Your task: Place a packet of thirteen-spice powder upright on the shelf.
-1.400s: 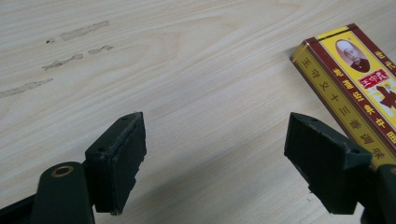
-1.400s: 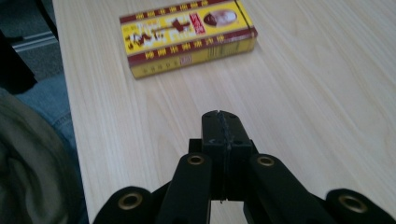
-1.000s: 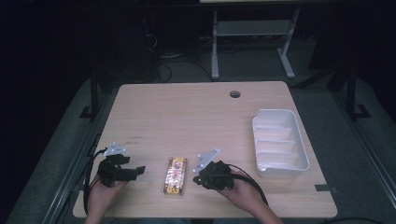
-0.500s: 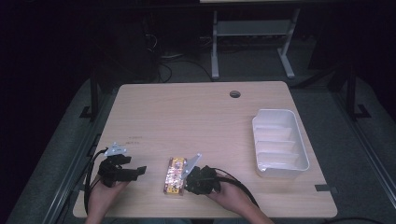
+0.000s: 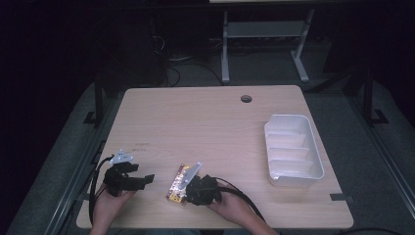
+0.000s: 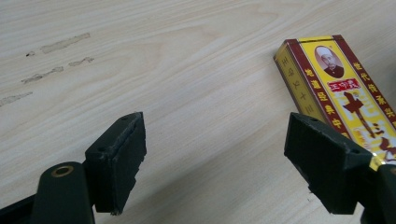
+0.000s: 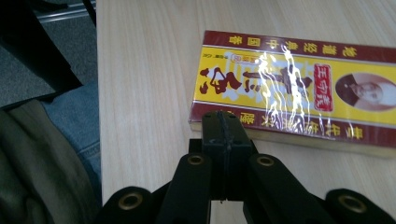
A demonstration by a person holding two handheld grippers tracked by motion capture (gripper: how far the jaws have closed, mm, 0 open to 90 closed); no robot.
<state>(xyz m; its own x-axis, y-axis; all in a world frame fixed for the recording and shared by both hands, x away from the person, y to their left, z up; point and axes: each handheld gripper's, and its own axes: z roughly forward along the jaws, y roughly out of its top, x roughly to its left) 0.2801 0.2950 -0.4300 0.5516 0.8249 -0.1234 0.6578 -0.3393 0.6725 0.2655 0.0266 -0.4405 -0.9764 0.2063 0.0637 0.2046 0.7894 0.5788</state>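
Observation:
A yellow and dark-red flat box with Chinese print lies near the table's front edge, wrapped in glossy film. My right gripper is shut, and in the right gripper view its closed tips rest against the long side of the box, holding nothing. My left gripper sits to the left of the box, pointing at it. In the left gripper view it is open wide over bare wood, with the box just beyond its right jaw.
A white ribbed tray stands at the table's right side. A round cable hole is near the far edge. A person's lap in blue jeans shows past the front edge of the table.
My right gripper has swung left and now has its shut tips against the box's side. The left gripper has stayed where it was, open.

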